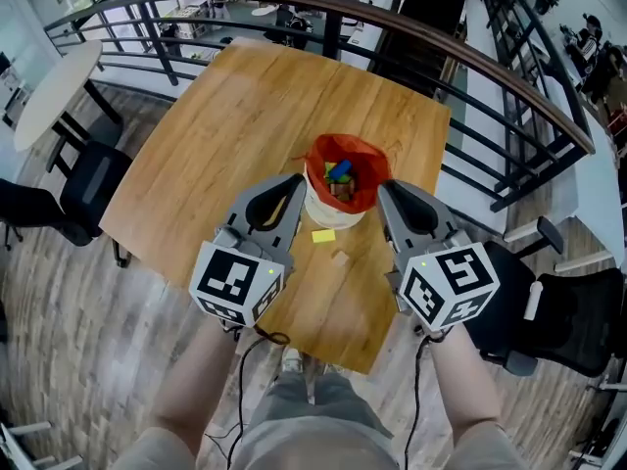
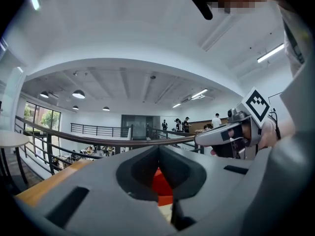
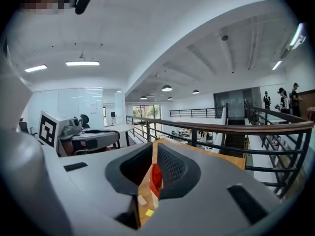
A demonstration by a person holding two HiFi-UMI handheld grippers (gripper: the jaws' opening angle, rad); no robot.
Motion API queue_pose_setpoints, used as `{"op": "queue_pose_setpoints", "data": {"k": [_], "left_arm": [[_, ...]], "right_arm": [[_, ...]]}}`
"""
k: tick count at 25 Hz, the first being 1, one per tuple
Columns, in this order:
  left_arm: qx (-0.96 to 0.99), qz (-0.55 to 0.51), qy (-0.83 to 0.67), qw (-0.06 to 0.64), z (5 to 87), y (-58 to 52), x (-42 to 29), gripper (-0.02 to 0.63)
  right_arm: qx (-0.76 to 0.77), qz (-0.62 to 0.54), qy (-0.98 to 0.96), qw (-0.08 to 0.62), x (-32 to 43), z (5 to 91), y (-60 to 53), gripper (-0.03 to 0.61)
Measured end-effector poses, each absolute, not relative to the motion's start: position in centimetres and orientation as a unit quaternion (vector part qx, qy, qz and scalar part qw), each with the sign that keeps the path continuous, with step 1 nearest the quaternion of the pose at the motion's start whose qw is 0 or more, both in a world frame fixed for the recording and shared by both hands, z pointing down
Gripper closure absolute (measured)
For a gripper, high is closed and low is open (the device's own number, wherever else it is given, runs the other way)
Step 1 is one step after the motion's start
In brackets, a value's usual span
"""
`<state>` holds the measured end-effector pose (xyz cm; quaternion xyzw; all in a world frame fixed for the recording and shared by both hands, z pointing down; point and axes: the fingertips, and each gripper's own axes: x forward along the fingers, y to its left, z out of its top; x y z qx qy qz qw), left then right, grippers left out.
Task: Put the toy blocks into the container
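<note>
A white container (image 1: 328,211) lined with a red bag (image 1: 367,160) stands on the wooden table (image 1: 225,135), with several coloured blocks inside. A yellow block (image 1: 322,235) and a tan block (image 1: 339,257) lie on the table just in front of it. My left gripper (image 1: 292,189) hangs above the table at the container's left, jaws shut and empty (image 2: 158,149). My right gripper (image 1: 389,196) hangs at the container's right, its jaws closed to a thin slit with nothing between them (image 3: 153,146). Through that slit the red bag (image 3: 155,178), the yellow block (image 3: 149,212) and the tan block (image 3: 141,200) show.
A dark railing (image 1: 411,18) curves round the table's far and right sides. Black chairs stand at the left (image 1: 93,179) and right (image 1: 573,316), and a white round table (image 1: 54,86) at the far left. The table's near edge (image 1: 323,355) is close to the person's legs.
</note>
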<state>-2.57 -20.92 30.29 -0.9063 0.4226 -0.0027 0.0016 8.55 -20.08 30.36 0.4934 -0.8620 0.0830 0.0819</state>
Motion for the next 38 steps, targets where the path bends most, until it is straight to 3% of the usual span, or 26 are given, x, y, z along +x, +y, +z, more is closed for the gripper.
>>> {"op": "queue_pose_setpoints", "data": {"k": [13,38], "left_arm": [[-0.890,0.053,0.448,0.061,22.8,-9.5,-4.9,0.603],[-0.900,0.047,0.432,0.029,23.4,1.7,-4.8,0.603]], "right_arm": [[0.469,0.022,-0.883,0.023,7.0,23.8,-8.5,0.538],[0.407,0.022,-0.913,0.016,4.6,24.5,3.2,0.538]]}}
